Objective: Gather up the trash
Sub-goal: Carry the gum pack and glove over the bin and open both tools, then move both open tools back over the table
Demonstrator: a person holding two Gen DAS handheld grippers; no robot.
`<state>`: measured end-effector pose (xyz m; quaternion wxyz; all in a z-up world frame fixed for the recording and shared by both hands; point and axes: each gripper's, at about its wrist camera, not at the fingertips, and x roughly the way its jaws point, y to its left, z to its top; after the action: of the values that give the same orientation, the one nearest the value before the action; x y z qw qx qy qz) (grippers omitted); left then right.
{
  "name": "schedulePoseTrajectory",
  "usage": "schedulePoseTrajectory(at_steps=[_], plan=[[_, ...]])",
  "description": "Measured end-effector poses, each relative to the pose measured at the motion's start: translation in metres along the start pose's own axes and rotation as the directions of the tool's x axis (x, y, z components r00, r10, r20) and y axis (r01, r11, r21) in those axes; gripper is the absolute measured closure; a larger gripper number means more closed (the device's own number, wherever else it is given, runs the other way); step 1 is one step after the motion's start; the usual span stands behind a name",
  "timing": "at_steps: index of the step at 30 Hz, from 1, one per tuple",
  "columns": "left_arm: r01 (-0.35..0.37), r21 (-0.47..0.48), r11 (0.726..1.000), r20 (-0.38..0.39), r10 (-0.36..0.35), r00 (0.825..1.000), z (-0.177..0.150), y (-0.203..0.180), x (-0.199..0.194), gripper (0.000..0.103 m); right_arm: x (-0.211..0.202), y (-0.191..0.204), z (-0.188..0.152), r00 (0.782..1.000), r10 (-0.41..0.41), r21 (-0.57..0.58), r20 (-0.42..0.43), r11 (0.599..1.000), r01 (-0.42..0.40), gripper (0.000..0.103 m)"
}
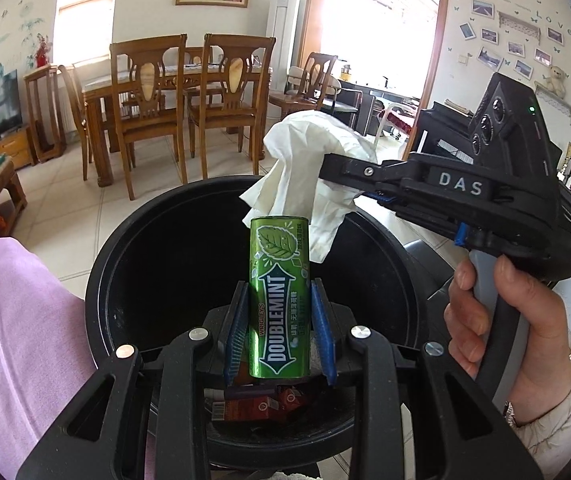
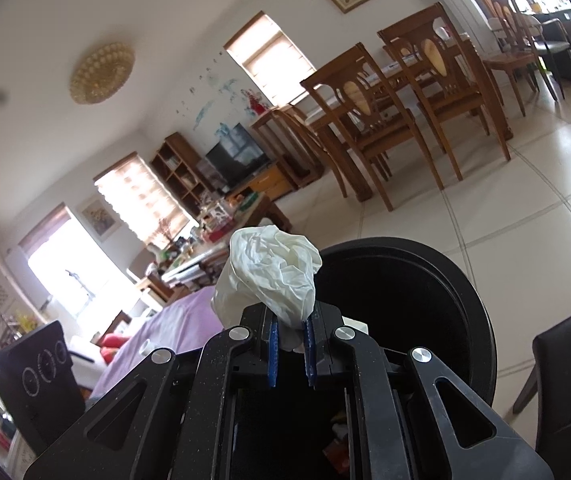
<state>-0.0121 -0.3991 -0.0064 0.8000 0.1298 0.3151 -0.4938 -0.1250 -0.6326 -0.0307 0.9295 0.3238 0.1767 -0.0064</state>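
Both grippers (image 1: 279, 320) grip trash over the bin (image 1: 133, 216) — gum tin (image 1: 280, 300), tissue (image 2: 273, 276) — each should release squarely above the opening.

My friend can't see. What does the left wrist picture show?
The left claw grips a green gum tin upright over an open black trash bin. Beside it, the right claw, held by a hand, pinches a crumpled white tissue above the bin.

Light: bright daylight came through the windows (image 1: 85, 20) and the doorway (image 1: 377, 28).
Glare: panes were blown out white.
Shadow: the bin (image 1: 189, 264) interior stayed black.
Blur: the ceiling lamp (image 2: 102, 73) looked soft.
Edges: fisheye bending, dark corners.
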Motion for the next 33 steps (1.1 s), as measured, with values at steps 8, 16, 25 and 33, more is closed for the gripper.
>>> schedulePoseTrajectory(at_steps=[8,16,25,33], plan=[[0.006,-0.005,1.000,-0.011,-0.006,1.000,-0.001,-0.001,0.003,0.072,0.020,0.002,-0.001,1.000,-0.016,-0.002,-0.024,1.000,0.016,0.092],[-0.055,0.014,0.998,0.007,0.055,0.998,-0.002,-0.005,-0.001,0.027,0.021,0.007,0.002,0.999,-0.018,0.002,-0.030,1.000,0.018,0.034],[-0.088,0.039,0.995,0.024,0.087,0.996,0.001,-0.007,-0.004,0.026,0.007,0.021,0.003,1.000,-0.016,-0.034,-0.015,0.999,0.015,0.022],[-0.119,0.055,0.991,0.066,0.115,0.991,0.002,-0.010,-0.019,0.007,-0.002,0.020,-0.005,0.999,-0.033,-0.002,-0.022,0.999,0.033,0.019]])
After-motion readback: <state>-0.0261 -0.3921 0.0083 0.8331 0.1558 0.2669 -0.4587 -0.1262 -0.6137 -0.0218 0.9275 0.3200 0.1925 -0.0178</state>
